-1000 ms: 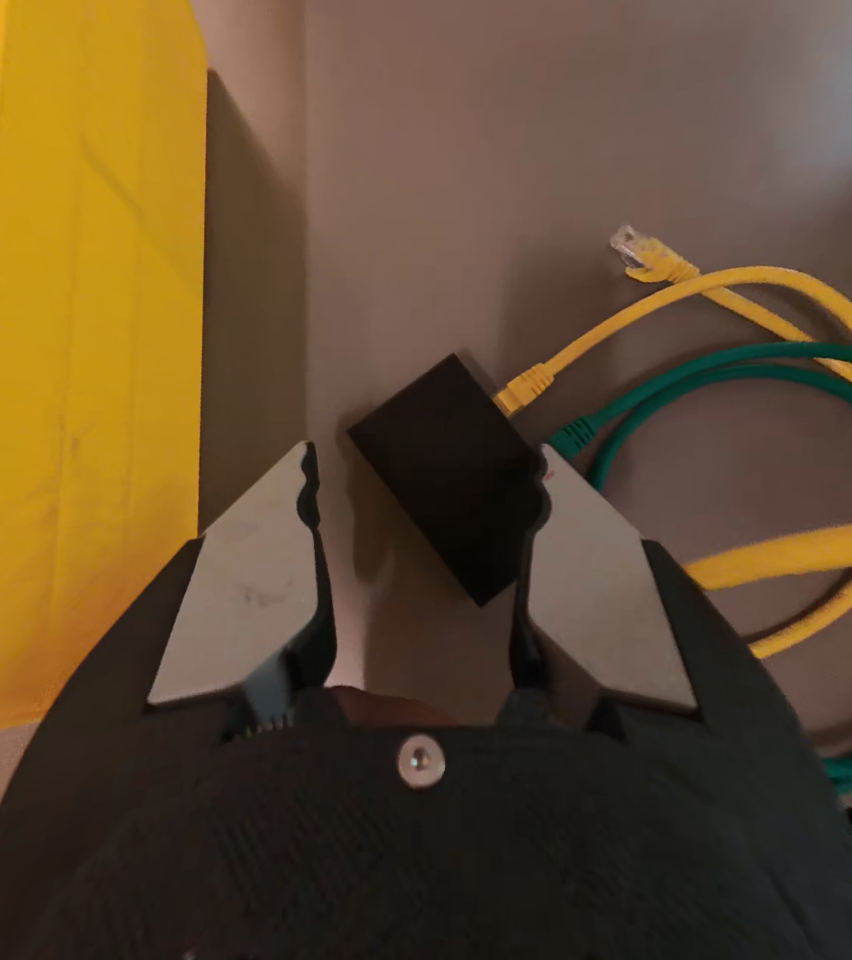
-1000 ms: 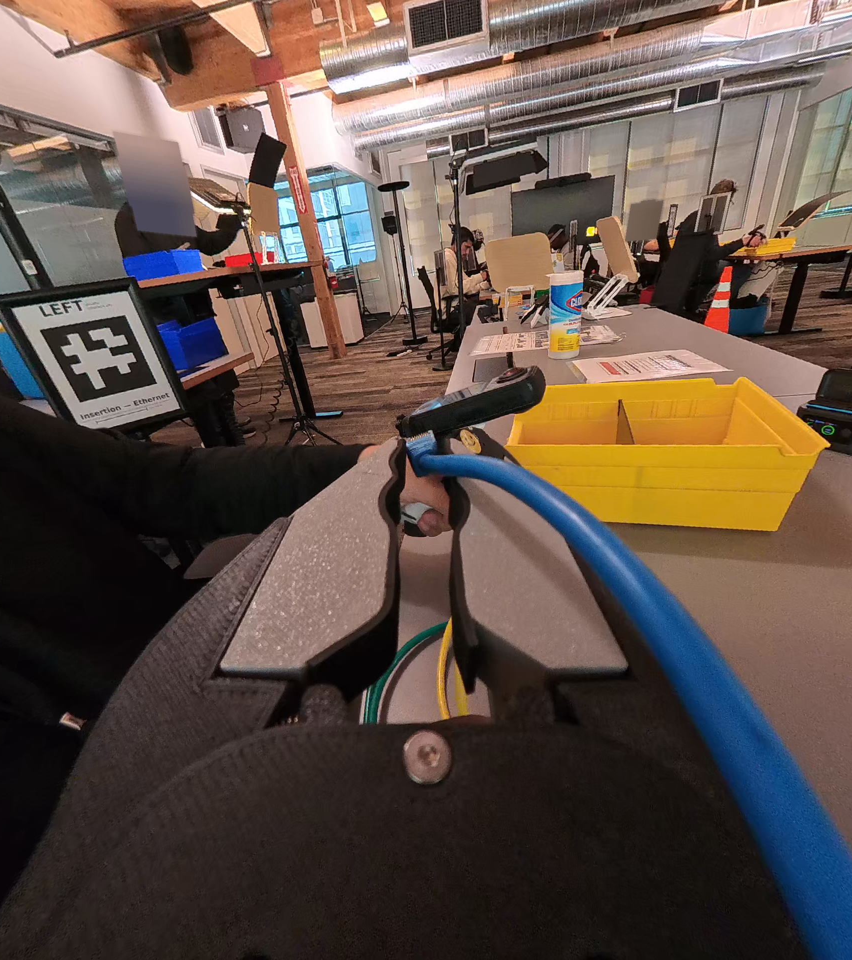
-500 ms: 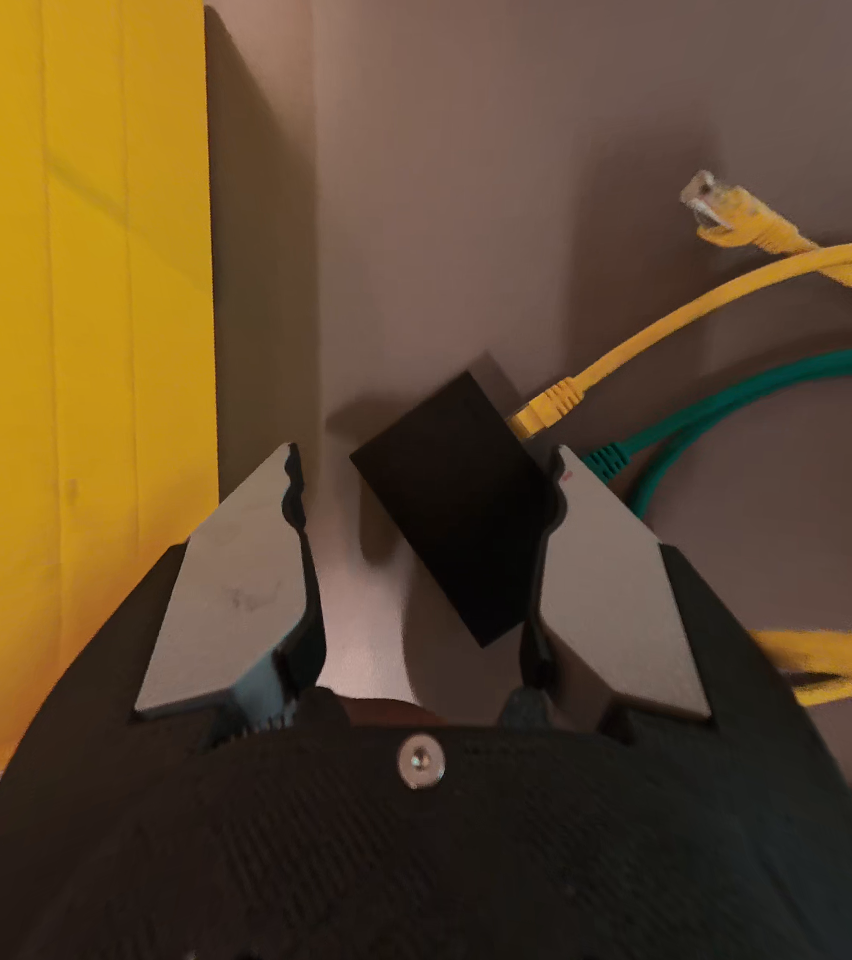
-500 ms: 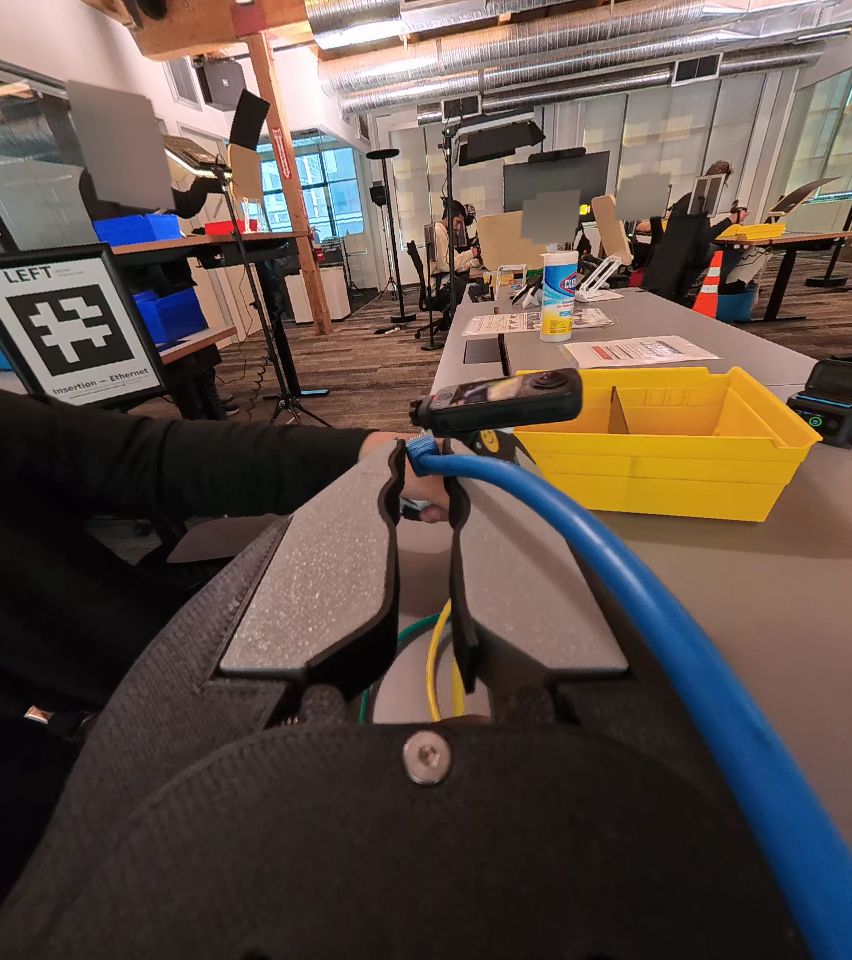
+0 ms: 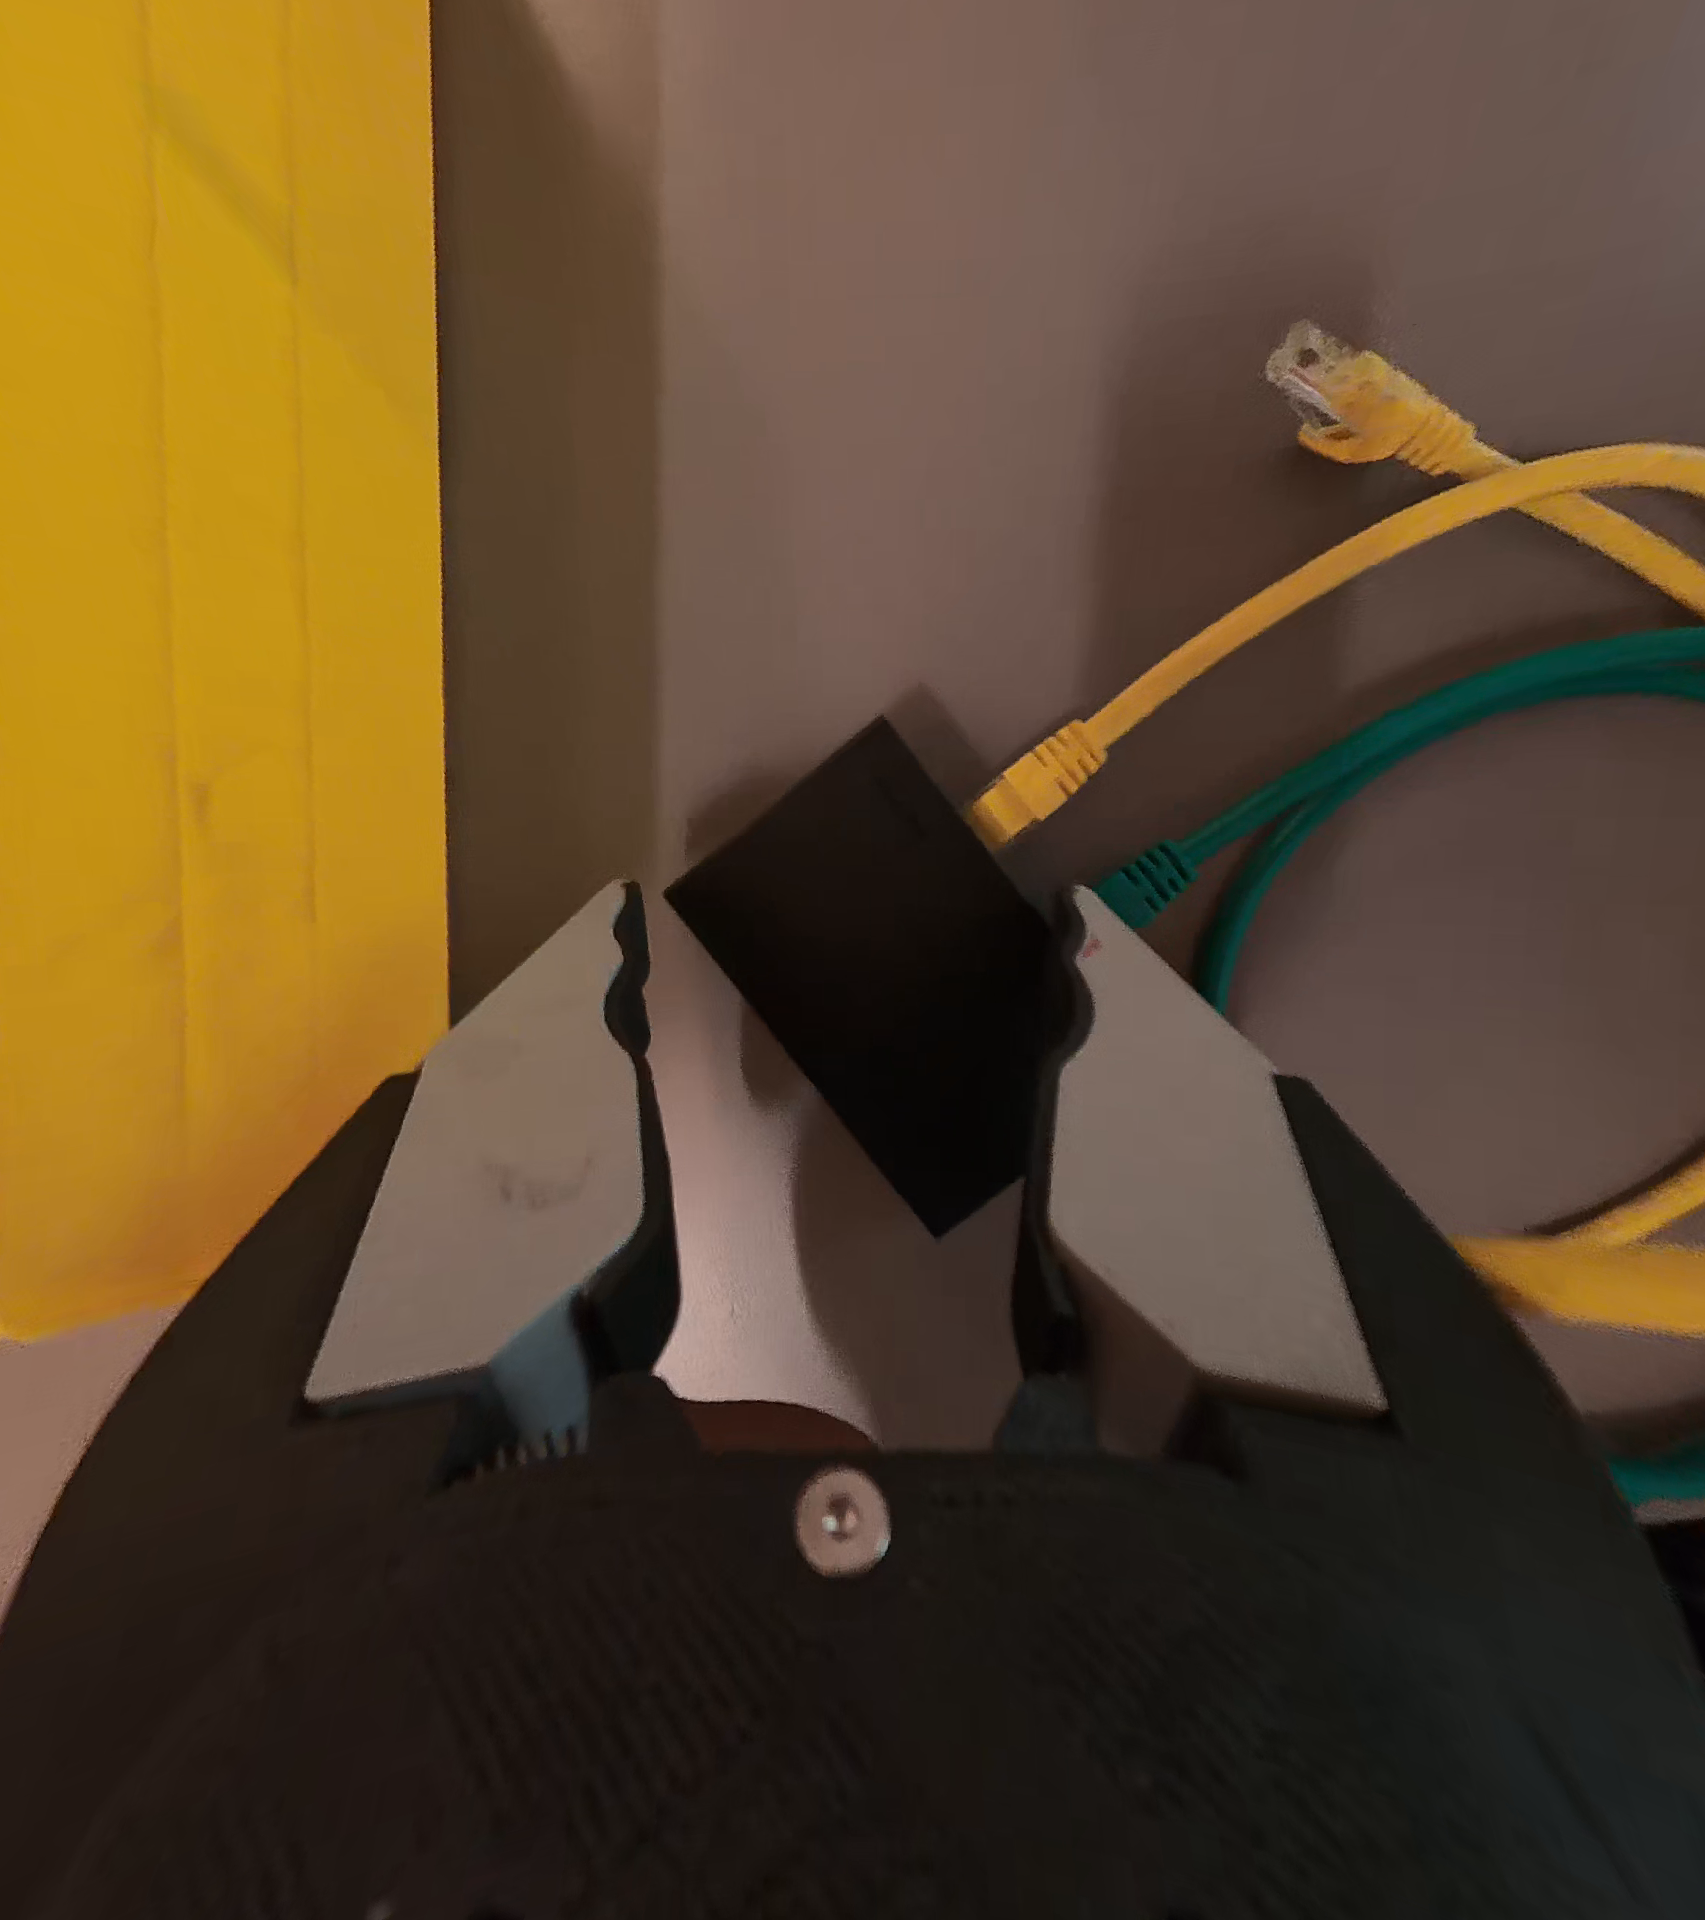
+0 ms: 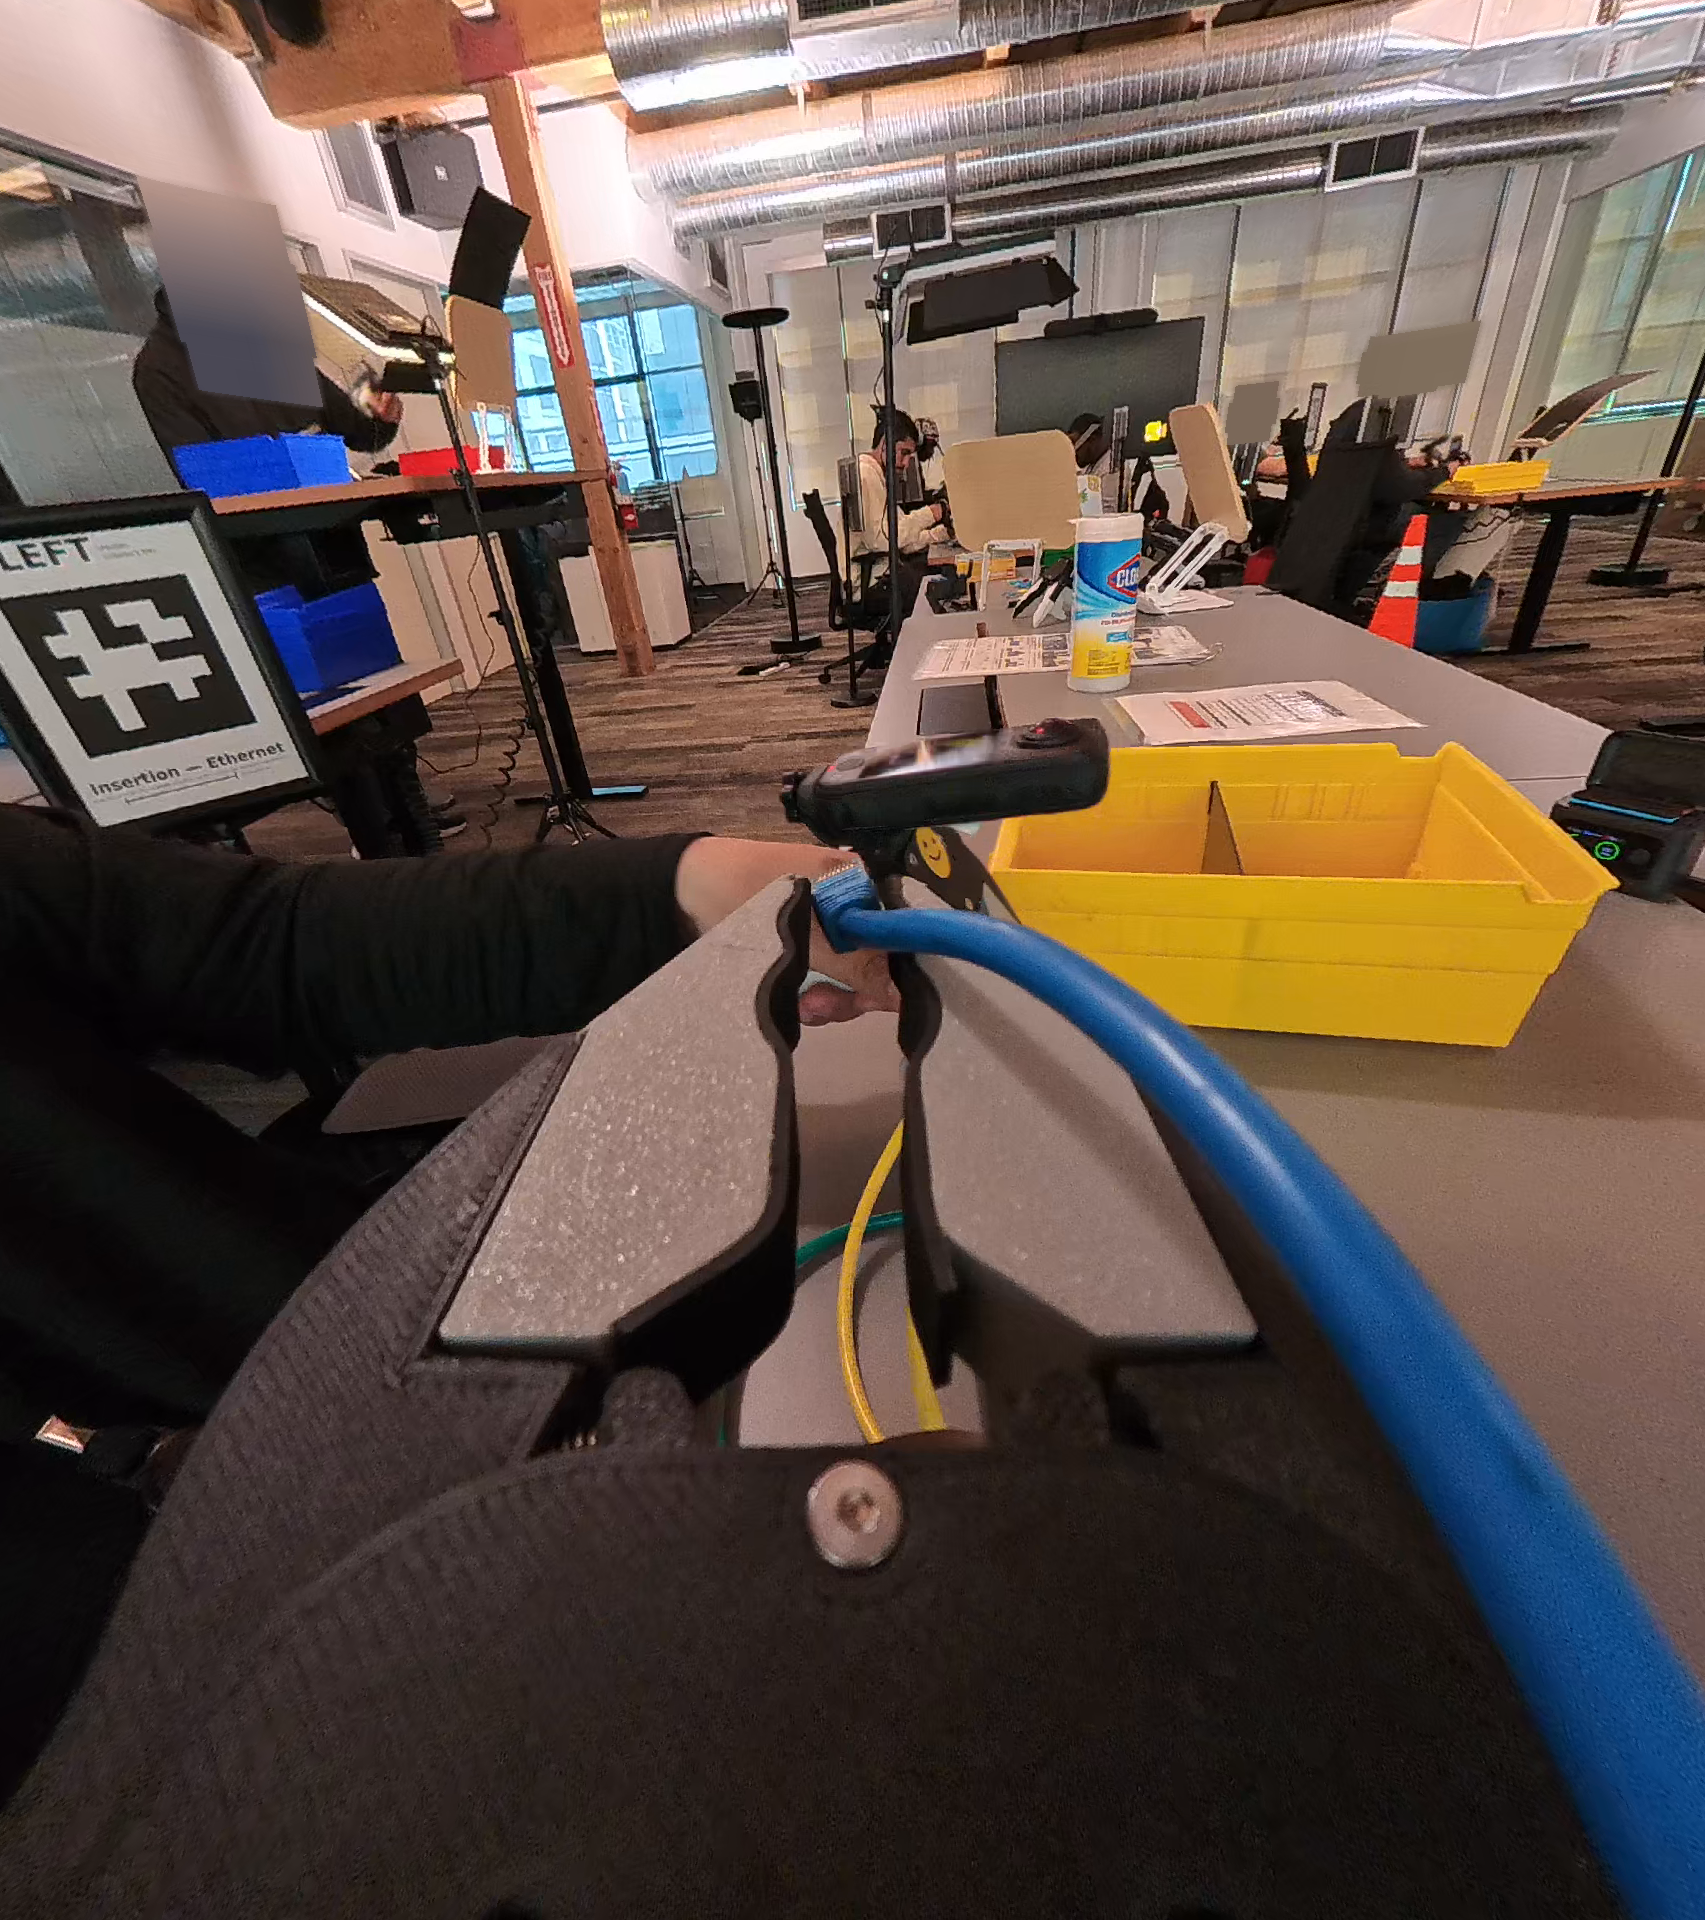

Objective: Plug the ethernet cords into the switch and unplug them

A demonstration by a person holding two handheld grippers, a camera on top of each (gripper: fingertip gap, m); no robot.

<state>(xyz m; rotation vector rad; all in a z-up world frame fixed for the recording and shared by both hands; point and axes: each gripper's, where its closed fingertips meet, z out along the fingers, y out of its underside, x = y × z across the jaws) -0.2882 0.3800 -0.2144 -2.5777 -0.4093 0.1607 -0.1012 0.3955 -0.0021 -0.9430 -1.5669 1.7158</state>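
Note:
The black switch (image 5: 858, 977) lies on the grey table, turned diagonally between the fingers of my left gripper (image 5: 846, 914). That gripper is open. Its right finger is against the switch and its left finger is just off the switch's corner. A yellow cord (image 5: 1035, 779) and a green cord (image 5: 1154, 878) are plugged into the switch's far side. A loose yellow plug (image 5: 1336, 400) lies farther right. My right gripper (image 6: 853, 940) is shut on the blue cord's plug (image 6: 840, 902) and holds it above the table. The blue cord (image 6: 1347, 1278) arcs down to the right.
A yellow bin (image 5: 183, 623) stands close on the left of the switch and also shows in the right wrist view (image 6: 1284, 935). The hand and left gripper's camera (image 6: 941, 774) are just beyond the blue plug. A framed sign (image 6: 110, 665), a wipes canister (image 6: 1102, 597) and a black device (image 6: 1648, 821) stand around. My right fingertips sit around 30 centimeters from my left ones.
My left gripper's jaws have narrowed slightly around the switch. My right gripper keeps its hold on the blue plug and has hardly moved.

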